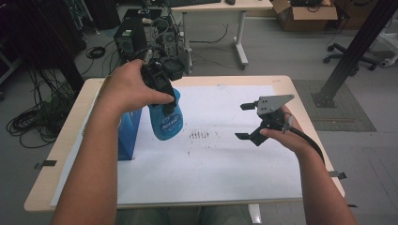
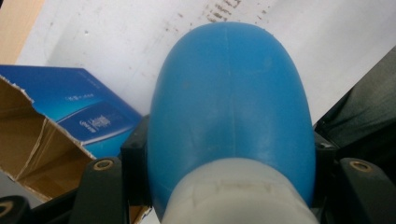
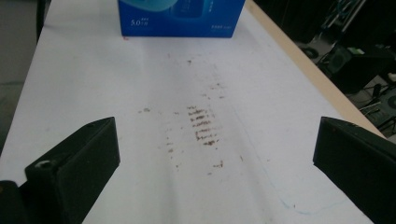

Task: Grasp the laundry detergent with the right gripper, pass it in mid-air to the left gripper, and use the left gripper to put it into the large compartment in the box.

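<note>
A blue plastic bottle (image 1: 166,119) with a white label hangs body-down over the white sheet, just right of a blue carton (image 1: 127,133). My left gripper (image 1: 162,91) is shut on the bottle near its neck. In the left gripper view the bottle (image 2: 229,93) bulges out between the two jaws of that gripper (image 2: 229,154), its pale collar at the bottom edge. My right gripper (image 1: 241,122) is held over the right half of the sheet, open and holding nothing. In its own view this gripper (image 3: 215,154) has its jaws wide apart over brown smudges (image 3: 203,123).
A white paper sheet (image 1: 225,159) covers most of the wooden table (image 1: 300,98). The blue carton (image 2: 88,116) has a torn open flap showing brown cardboard. It stands at the sheet's left edge (image 3: 182,18). Beyond the table are a computer tower (image 1: 130,40), cables and another desk.
</note>
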Available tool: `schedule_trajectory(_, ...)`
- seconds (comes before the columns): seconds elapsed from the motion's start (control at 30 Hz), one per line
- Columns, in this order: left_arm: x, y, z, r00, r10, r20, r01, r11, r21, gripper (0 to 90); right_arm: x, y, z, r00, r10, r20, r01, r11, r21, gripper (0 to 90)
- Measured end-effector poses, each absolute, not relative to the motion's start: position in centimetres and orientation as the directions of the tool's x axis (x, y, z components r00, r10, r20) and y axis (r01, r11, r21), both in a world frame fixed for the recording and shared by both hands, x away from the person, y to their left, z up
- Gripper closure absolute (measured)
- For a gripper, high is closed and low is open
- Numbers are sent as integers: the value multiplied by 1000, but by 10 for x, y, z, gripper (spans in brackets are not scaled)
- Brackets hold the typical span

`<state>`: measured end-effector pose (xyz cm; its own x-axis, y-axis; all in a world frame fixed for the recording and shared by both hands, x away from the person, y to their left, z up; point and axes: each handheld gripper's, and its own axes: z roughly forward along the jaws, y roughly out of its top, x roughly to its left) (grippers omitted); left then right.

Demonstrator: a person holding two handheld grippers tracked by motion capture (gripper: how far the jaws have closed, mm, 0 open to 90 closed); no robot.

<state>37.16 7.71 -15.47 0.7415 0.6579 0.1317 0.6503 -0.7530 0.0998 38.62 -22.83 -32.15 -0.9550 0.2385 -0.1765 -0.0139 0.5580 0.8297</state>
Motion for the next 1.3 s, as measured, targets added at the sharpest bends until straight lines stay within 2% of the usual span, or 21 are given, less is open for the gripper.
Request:
schedule_trajectory(0.3,374,94,-138,648,759,65,744,-649,156,385,396,-227,-315,-973,165,-164,-9,678,735,21)
schedule_trajectory(0.7,375,120,-120,538,841,63,822,-540,182,385,404,-219,-311,-984,104,-144,-1,808,590,21)
schedule_trajectory(1.3,383,157,-102,411,911,39,897,-412,163,386,404,-213,-308,-989,61,-131,-10,874,485,24)
